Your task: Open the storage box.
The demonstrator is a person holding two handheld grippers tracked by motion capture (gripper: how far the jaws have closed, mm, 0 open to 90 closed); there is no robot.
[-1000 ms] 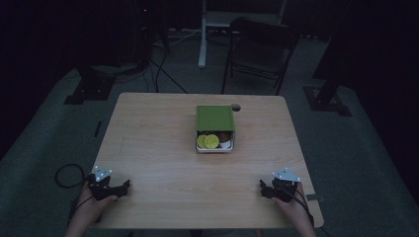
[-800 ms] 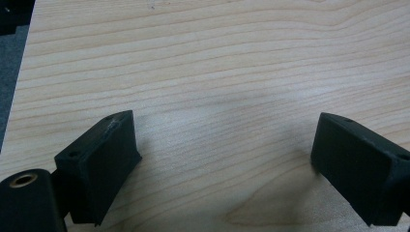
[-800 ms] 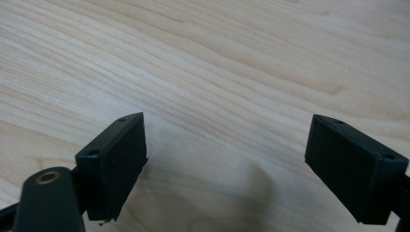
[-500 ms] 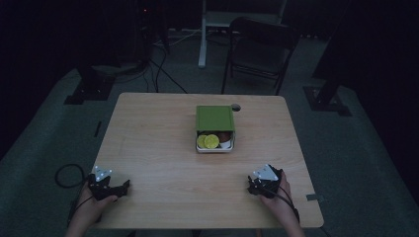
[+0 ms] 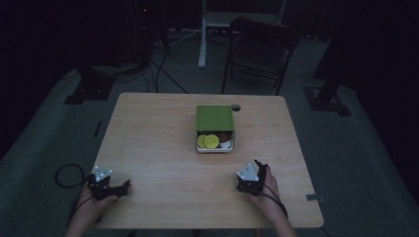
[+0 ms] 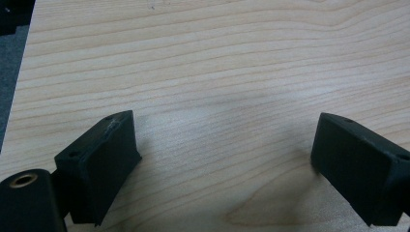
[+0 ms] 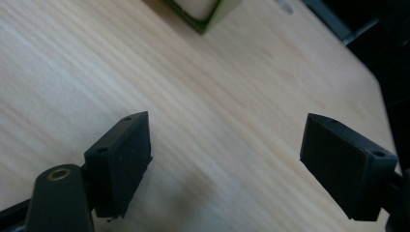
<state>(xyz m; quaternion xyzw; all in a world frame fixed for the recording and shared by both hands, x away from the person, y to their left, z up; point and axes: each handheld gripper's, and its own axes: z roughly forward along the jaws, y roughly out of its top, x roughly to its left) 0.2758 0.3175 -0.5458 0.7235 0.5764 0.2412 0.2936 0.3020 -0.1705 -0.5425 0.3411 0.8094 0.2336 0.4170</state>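
A green box (image 5: 215, 118) sits mid-table, its lid slid back over a white tray (image 5: 231, 144) that holds two yellow-green round slices (image 5: 208, 141) and something brown. My right gripper (image 5: 251, 170) rests near the front edge, just below and right of the box. In the right gripper view my right gripper (image 7: 227, 128) is open over bare wood; its jaws have just been closing a little with nothing between them, and the box corner (image 7: 205, 14) shows at the top. My left gripper (image 5: 123, 186) lies at the front left, and in its own view the left gripper (image 6: 227, 130) is open over bare wood.
A small dark round object (image 5: 236, 106) lies on the wooden table (image 5: 158, 138) behind the box. A folding chair (image 5: 262, 49) and a white stand (image 5: 203, 34) are beyond the far edge. A cable loop (image 5: 64, 173) hangs off the front left.
My right hand has slid left along the front of the table, from the right corner toward the box. The left hand has stayed put.
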